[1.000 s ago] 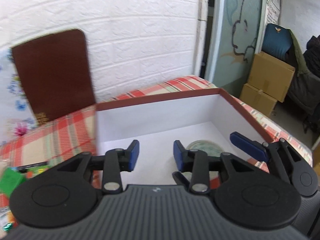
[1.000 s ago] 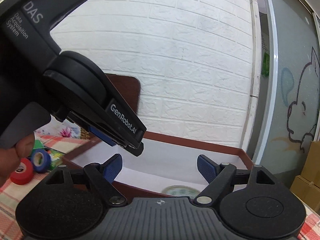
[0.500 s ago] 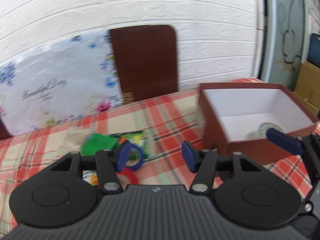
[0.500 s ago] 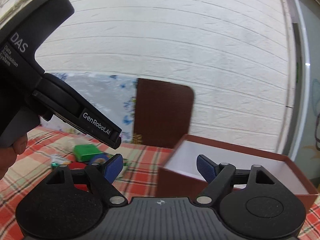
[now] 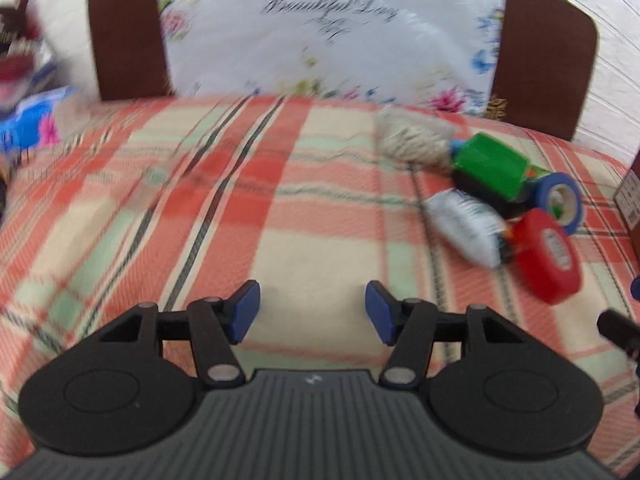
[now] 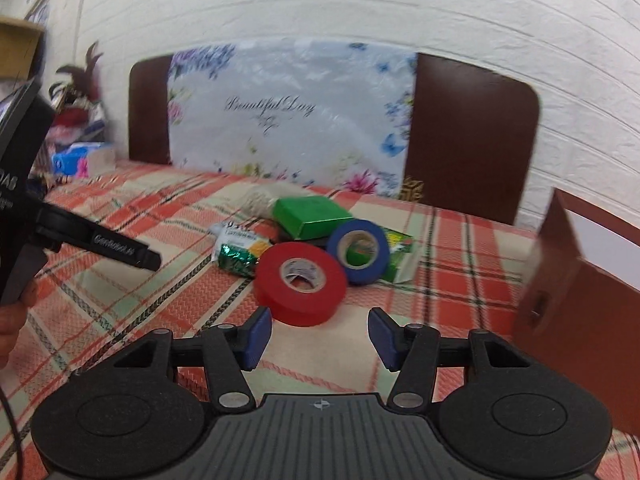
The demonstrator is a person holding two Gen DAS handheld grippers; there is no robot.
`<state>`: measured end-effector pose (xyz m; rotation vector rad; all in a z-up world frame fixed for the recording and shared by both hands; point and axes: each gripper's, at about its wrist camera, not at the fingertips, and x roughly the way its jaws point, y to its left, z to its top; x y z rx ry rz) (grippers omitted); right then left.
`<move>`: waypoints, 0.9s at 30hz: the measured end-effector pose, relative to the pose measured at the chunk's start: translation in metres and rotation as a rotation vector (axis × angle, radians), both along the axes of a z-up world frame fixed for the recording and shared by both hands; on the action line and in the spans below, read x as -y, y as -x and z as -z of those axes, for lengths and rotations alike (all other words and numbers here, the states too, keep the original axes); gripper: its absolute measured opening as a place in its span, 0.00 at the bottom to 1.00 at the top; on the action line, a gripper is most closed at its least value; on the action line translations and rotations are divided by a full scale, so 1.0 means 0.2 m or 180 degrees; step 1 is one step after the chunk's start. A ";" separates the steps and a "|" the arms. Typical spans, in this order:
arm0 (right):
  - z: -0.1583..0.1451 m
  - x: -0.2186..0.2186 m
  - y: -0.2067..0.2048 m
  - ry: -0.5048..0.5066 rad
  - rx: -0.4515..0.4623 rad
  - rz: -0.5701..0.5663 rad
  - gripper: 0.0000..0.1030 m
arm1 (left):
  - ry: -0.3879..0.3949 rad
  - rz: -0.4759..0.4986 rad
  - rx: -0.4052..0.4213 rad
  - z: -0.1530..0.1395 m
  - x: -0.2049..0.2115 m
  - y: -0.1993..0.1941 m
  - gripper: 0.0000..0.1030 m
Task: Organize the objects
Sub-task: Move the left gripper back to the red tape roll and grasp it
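The right gripper (image 6: 318, 334) hangs released, its blue pads spread with nothing between them, just above the plaid tablecloth (image 6: 120, 216). Directly ahead of it, close to the fingertips, lies the red tape roll (image 6: 301, 283); the blue tape roll (image 6: 358, 251) leans against that roll's far right side, with the green box (image 6: 312, 216) and a foil packet (image 6: 240, 250) behind. The brown box (image 6: 576, 312) stands to its right. The left gripper (image 5: 311, 312) is likewise released and empty over bare cloth, the same cluster of objects lying ahead to its right.
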<state>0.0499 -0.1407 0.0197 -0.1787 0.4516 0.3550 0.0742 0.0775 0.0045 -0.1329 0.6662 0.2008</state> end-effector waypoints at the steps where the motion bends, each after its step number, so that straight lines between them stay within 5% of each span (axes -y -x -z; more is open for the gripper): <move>1: 0.01 -0.02 -0.03 0.0020 -0.0021 -0.0032 0.57 | 0.0007 0.0051 0.0154 0.02 -0.01 0.03 0.63; 2: 0.02 -0.05 -0.07 0.0034 -0.0063 -0.0042 0.65 | 0.0037 0.0075 0.0234 0.03 -0.02 0.05 0.65; 6: 0.06 -0.11 -0.27 0.0027 -0.0318 -0.0056 0.69 | 0.0025 0.0150 0.0267 0.03 -0.01 0.02 0.76; 11: 0.07 -0.08 -0.38 -0.0312 -0.0554 -0.0010 0.70 | -0.0007 0.0178 0.0269 0.04 0.04 0.03 0.79; 23: 0.07 0.14 0.23 0.0055 -0.0426 -0.0135 0.70 | -0.0064 0.0295 0.0009 0.01 0.06 -0.01 0.85; 27: 0.07 0.30 0.35 0.0011 -0.0406 0.0131 0.80 | 0.0409 0.0590 -0.0029 -0.13 0.17 0.00 0.79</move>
